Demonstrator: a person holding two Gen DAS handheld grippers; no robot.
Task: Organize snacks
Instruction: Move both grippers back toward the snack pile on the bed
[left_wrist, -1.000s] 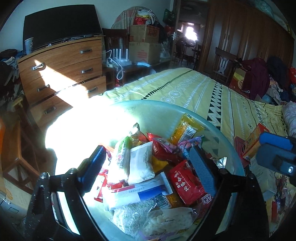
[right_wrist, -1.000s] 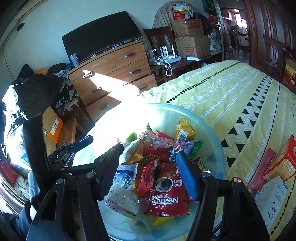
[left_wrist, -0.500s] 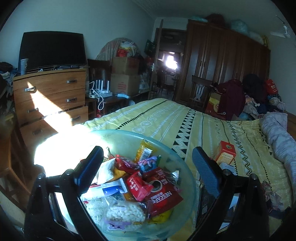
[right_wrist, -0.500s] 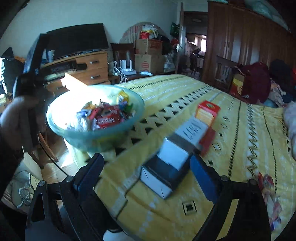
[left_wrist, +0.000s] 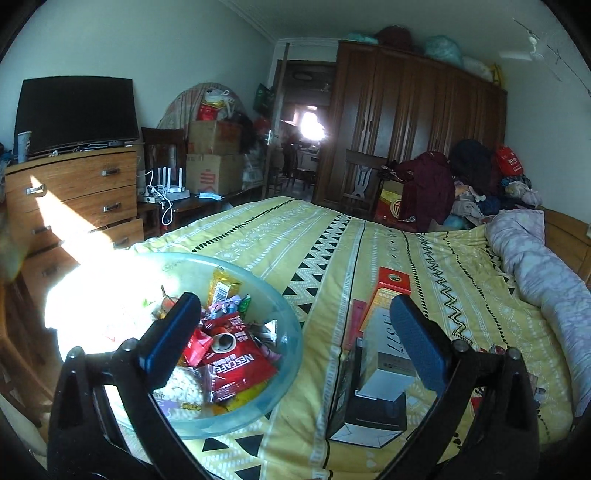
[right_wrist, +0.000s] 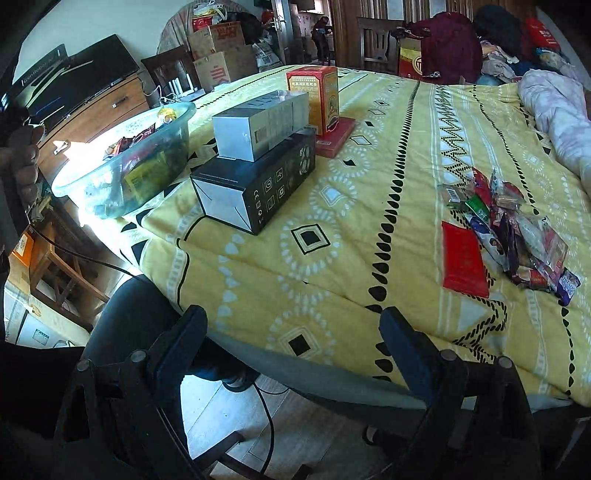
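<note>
**Both grippers empty, more snacks to move**

Left gripper (left_wrist: 295, 332) has its jaws wide and they are opening a bit more. Nothing is between them. Just under its left finger sits the bowl (left_wrist: 288, 373), which already has lots of snacks inside, with a red coffee packet (left_wrist: 236, 363) on top. Under its right finger is a stack of boxes (left_wrist: 380, 373), just beside the bowl on the bed (left_wrist: 321, 236).

Right gripper (right_wrist: 291, 339) also has its jaws spread wide, and it holds nothing. It hangs over the near edge of the bed and points down at it. Ahead of it and off to the right lies a small pile of snacks (right_wrist: 517, 236) on the bed, with a flat red packet (right_wrist: 463, 258) touching the pile on its left. Ahead and to the left is the stack of boxes, and the bowl is past them, further left, well apart from the pile.

So the job looks partly done. Many snacks are in the bowl. The pile on the bed is still loose and I think it has to go in the bowl too. The right gripper is the closer one to that pile, so it may be the one to pick from it next. The thin wrappers overlap, so it could be tricky to pinch just one.
</note>
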